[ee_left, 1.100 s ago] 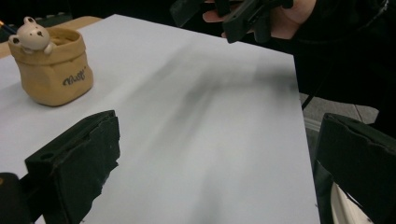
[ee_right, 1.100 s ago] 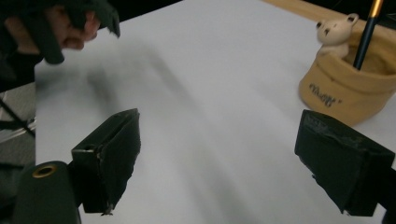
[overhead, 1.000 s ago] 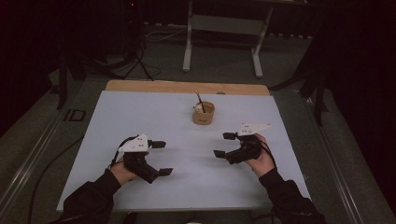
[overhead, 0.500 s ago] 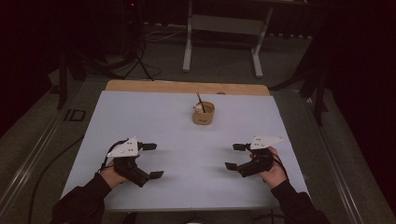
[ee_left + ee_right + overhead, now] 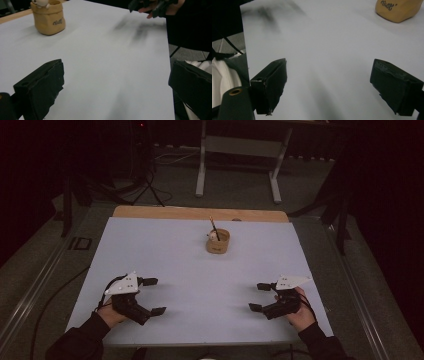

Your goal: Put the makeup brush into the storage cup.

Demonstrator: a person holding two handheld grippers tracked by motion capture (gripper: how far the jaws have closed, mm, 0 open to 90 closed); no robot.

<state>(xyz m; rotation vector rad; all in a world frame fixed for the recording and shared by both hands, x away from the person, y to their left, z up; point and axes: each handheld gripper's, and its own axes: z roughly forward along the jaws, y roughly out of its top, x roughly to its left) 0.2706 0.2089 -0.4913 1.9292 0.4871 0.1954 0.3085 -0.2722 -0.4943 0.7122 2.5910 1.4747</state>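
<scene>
A small tan pouch-shaped cup (image 5: 218,241) stands near the far middle of the white table (image 5: 190,255), with a dark stick and a small pale object poking out of it. It also appears at the top left of the left gripper view (image 5: 49,16) and at the top right of the right gripper view (image 5: 397,9). My left gripper (image 5: 153,296) rests low over the near left of the table, open and empty. My right gripper (image 5: 259,297) sits at the near right, open and empty. Both point inward toward each other.
A wooden strip (image 5: 200,213) runs along the table's far edge. Beyond it stand a metal frame's legs (image 5: 201,165) and a tripod (image 5: 147,180) on the dark floor. In the left gripper view, the other hand and gripper (image 5: 155,6) show far off.
Both grippers have drawn back toward the near edge and spread farther apart, left going left and right going right. The cup has not moved.
</scene>
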